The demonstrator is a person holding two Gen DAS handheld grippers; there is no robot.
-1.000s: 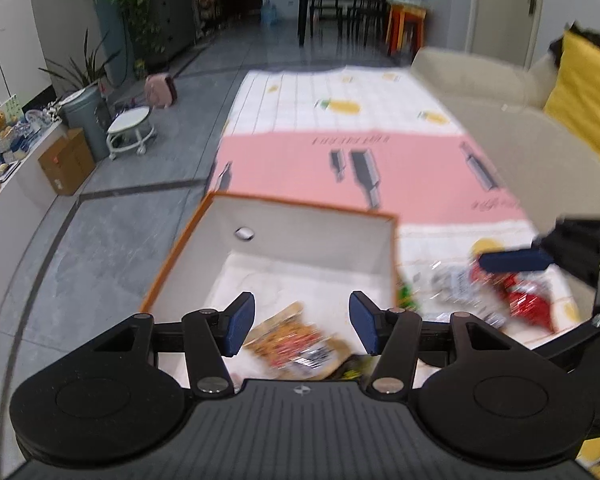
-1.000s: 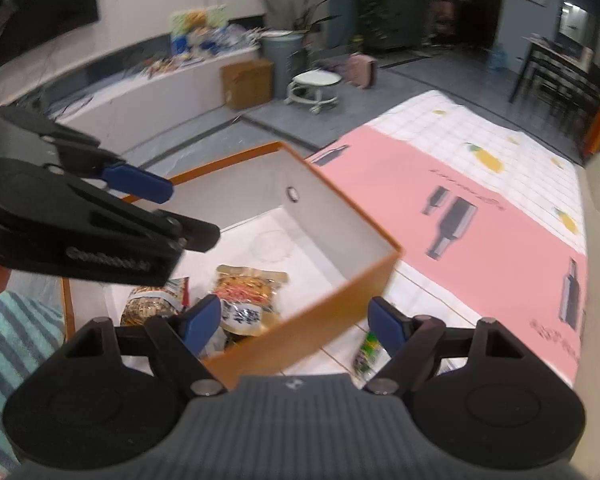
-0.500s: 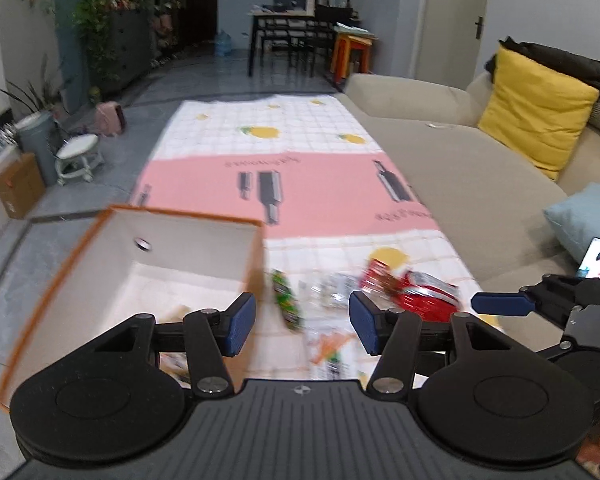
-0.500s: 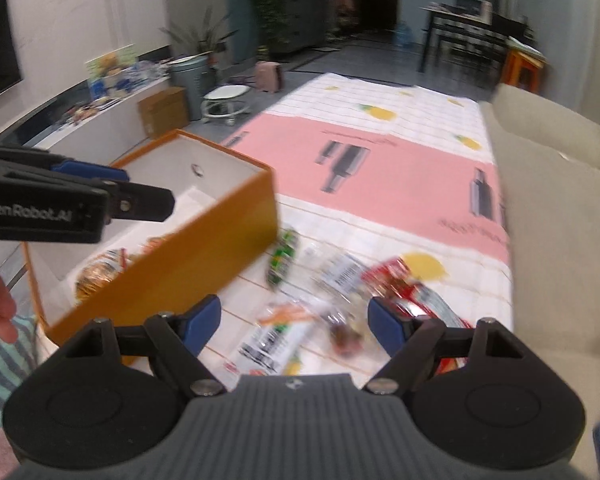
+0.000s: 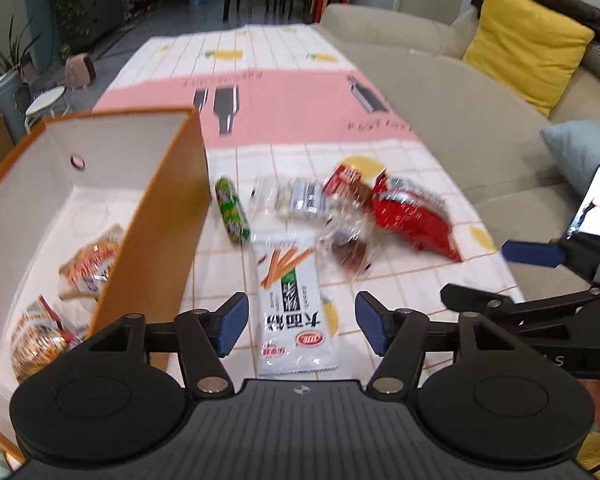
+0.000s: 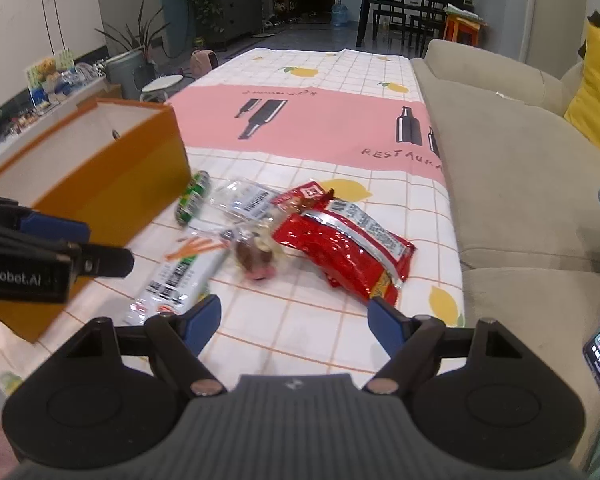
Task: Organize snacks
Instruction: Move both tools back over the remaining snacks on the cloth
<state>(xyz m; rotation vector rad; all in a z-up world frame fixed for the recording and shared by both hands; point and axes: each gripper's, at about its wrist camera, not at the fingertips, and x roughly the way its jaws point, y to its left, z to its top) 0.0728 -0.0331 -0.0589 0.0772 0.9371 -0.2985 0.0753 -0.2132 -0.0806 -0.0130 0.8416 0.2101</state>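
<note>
An orange box (image 5: 156, 216) with white inside stands at the left of the table and holds two snack packs (image 5: 88, 264). It also shows in the right wrist view (image 6: 112, 188). Beside it lie a green tube (image 5: 231, 211), a clear packet (image 5: 296, 198), a white packet with orange sticks (image 5: 292, 300), a small brown sweet bag (image 5: 350, 246) and a red bag (image 5: 412, 216). The red bag (image 6: 340, 248) lies just ahead of my right gripper (image 6: 294, 322). My left gripper (image 5: 302, 326) is open over the white packet's near end. Both grippers are open and empty.
The table has a pink and white checked cloth (image 5: 292, 92). A beige sofa (image 5: 460, 92) runs along its right side, with a yellow cushion (image 5: 528, 40) and a phone (image 5: 596, 202) on it. A stool and plants stand on the floor at the left.
Both grippers have swung right, away from over the box and toward the loose snacks. The box now sits at the left edge of both views. Both grippers stayed open.
</note>
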